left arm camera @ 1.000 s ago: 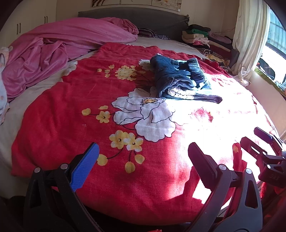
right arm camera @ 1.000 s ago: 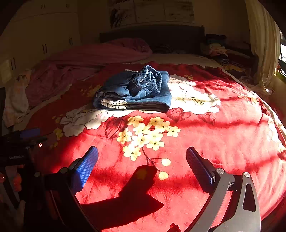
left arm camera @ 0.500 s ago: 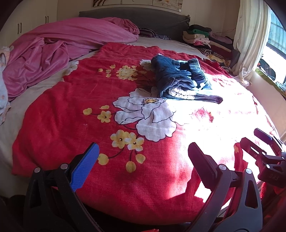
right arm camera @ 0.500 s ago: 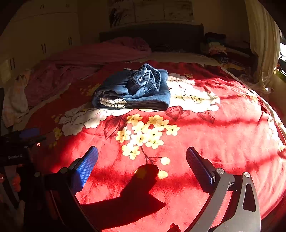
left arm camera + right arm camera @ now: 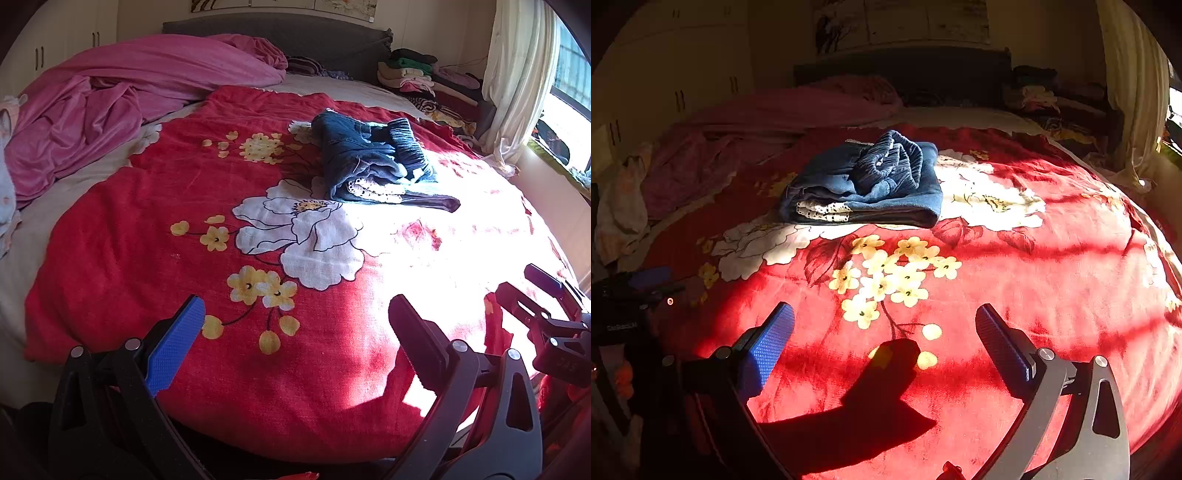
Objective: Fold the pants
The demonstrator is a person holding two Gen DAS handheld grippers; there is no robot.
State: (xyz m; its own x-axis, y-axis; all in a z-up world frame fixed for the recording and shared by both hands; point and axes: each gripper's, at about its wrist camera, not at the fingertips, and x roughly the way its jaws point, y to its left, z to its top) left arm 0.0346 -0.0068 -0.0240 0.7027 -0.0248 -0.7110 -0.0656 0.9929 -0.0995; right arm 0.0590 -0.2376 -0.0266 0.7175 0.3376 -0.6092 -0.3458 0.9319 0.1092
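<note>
Pants (image 5: 373, 162) in dark blue lie folded into a thick bundle on the far half of the bed, on top of the red floral blanket (image 5: 155, 229), with the ribbed waistband bunched on top and a strip of white lace trim showing along the near edge. One side of the bundle sits in shade and the other in strong window light.

That blanket covers most of the bed and carries large white flowers and clusters of small yellow ones. A crumpled pink cover (image 5: 110, 96) is heaped along the bed's left side up to the dark headboard. A stack of folded clothes (image 5: 417, 74) sits at the far right corner beside the pale curtain (image 5: 513, 74).

Near the camera, the left gripper (image 5: 295, 317) hangs over the blanket's near edge, well apart from the pants, its fingers spread wide and holding nothing. The right gripper (image 5: 884, 321) is likewise over the blanket, fingers wide apart and empty, casting a dark shadow (image 5: 871, 402) on the red fabric just below.
</note>
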